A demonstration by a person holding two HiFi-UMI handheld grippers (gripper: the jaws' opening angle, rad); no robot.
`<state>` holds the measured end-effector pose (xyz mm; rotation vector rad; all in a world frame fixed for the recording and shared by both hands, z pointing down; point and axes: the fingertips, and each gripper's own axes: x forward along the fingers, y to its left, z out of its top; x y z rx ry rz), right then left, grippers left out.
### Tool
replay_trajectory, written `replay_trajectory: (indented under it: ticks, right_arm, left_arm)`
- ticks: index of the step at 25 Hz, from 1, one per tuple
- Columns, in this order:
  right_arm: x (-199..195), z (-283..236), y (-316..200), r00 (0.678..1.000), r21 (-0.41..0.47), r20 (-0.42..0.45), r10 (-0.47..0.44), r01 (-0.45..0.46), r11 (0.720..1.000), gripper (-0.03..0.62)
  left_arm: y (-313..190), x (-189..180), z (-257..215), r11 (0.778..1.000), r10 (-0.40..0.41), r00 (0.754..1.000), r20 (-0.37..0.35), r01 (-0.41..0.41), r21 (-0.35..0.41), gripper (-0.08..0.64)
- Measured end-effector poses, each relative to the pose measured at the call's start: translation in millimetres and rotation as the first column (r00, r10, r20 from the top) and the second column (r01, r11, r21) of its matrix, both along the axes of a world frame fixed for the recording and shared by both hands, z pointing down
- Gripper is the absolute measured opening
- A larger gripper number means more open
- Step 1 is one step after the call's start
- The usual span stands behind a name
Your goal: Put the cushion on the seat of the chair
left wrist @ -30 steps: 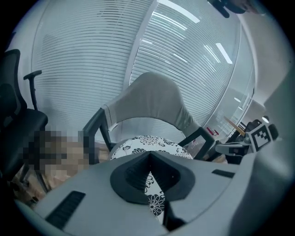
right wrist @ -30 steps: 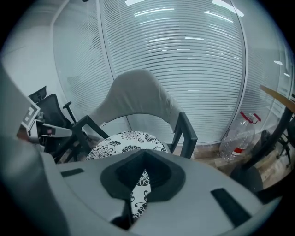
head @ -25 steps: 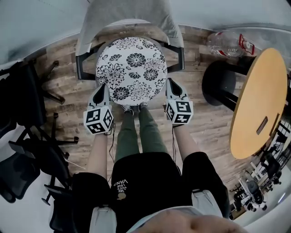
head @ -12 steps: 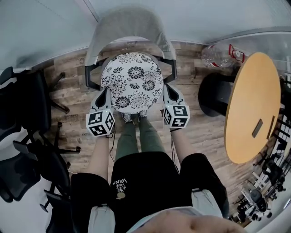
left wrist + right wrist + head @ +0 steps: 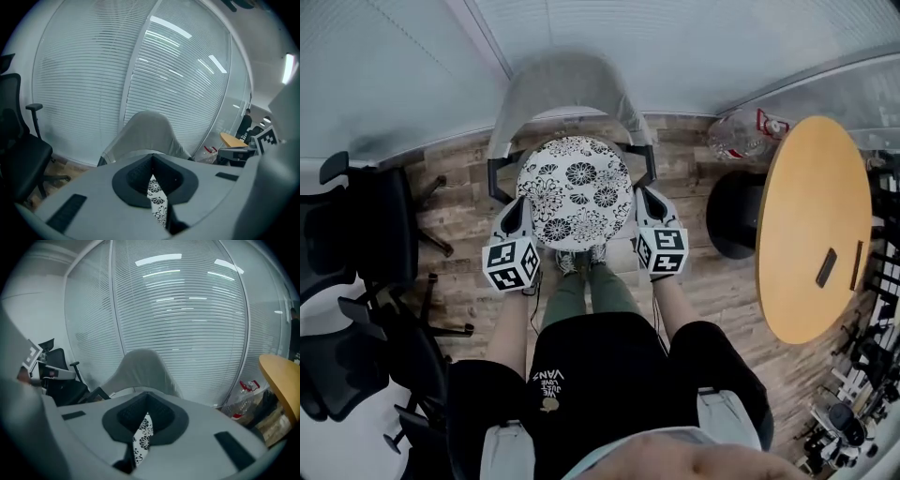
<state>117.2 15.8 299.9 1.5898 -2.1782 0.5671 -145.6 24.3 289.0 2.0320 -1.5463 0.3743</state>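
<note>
Floorboards (image 5: 731, 281) under chair (image 5: 567, 80), slatted glass wall (image 5: 694, 47) behind

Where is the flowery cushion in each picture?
Head view: the cushion is upper middle, just in front of the grey chair back.
Left gripper view: a thin strip of cushion, bottom middle, pinched between the shut jaws.
Right gripper view: another thin strip, bottom middle, pinched likewise.
Shared landmark: the grey chair back.

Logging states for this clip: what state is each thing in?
cushion: gripped at both side edges, flat, patterned face up
left gripper: jaws shut on cushion
right gripper: jaws shut on cushion
chair: upright, seat covered from above by cushion
</note>
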Motion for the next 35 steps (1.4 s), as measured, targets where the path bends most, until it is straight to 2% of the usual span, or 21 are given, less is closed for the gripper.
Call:
replay_trajectory:
  ticks: [9,17,27,35]
  right_arm:
    - [3,-43,1,1.000,0.077,-0.011,-0.021,0.022,0.997,0.017]
    - [-2,-81,7,0.999,0.140,-0.010,-0.053,0.054,0.989,0.017]
    - [-10,-146,6,0.996,0.261,0.012,-0.083,0.077,0.962,0.017]
    - [-7,-176,10,0.995,0.313,0.024,-0.098,0.086,0.946,0.017]
  left_arm:
    - [7,3,-35,0.999,-0.009,1.000,-0.013,0.010,0.044,0.011]
    - [7,7,-81,0.991,0.001,1.000,-0.019,0.002,0.131,0.011]
    - [14,8,-137,0.973,0.025,1.000,0.001,-0.024,0.231,0.011]
    - [12,13,-174,0.948,0.041,0.999,0.022,-0.046,0.314,0.011]
